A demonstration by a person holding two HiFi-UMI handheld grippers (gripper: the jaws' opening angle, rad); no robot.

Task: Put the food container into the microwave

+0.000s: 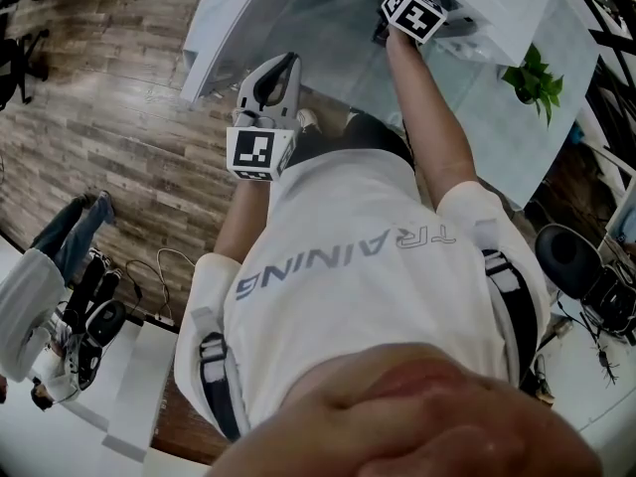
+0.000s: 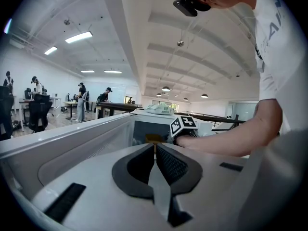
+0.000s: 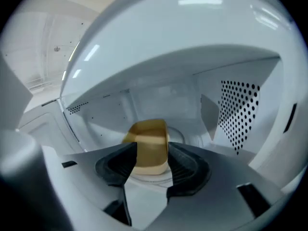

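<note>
The yellow food container [image 3: 150, 146] is inside the white microwave [image 3: 192, 52], low over the glass turntable [image 3: 180, 134]. My right gripper [image 3: 152, 148] is shut on the container, one finger pressed against each side. From the head view only the right gripper's marker cube [image 1: 412, 13] shows at the microwave's [image 1: 497, 8] opening, with the jaws hidden inside. My left gripper [image 1: 286, 66] hangs apart in front of the microwave, shut and holding nothing. The left gripper view shows its own jaws [image 2: 155, 147] closed, with the container [image 2: 154, 138] a small yellow patch beyond the tips.
A white panel with a mesh window [image 2: 72, 134] runs along the left of the left gripper. A potted plant [image 1: 532, 78] stands on the table to the right. A perforated wall [image 3: 240, 114] lines the cavity's right side. A bystander [image 1: 40, 296] stands on the wooden floor.
</note>
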